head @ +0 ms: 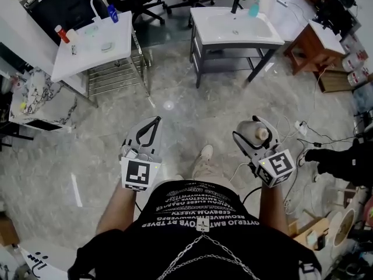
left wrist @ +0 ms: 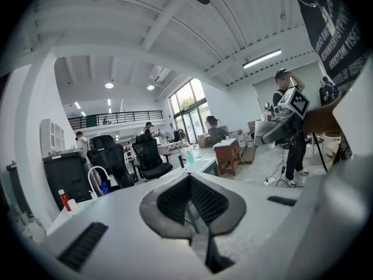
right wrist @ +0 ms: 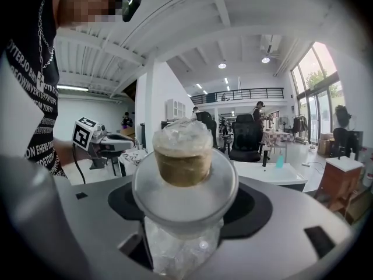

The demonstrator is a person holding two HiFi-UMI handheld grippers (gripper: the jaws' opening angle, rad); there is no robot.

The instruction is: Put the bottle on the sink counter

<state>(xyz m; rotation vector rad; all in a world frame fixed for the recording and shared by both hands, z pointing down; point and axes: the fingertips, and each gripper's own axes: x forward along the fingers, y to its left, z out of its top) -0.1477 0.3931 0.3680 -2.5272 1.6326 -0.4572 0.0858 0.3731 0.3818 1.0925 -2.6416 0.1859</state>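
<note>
Translucent, crinkly-walled bottle (right wrist: 182, 174) w/ a tan cap sits clamped in the right gripper (head: 250, 133), near right in the scene, cap pointing away from the person. Left gripper (head: 152, 124) is closed on nothing. White sink tabletop (head: 205, 23) stands far centre, well apart. Bottle looks light, thin-walled, prob. crushable and a bit slick; best held round the body below the shoulder.

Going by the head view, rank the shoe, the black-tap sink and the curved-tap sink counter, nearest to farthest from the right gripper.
1. Shoe, just left of the right gripper.
2. Black-tap sink, straight ahead.
3. Curved-tap sink counter, far left.
</note>
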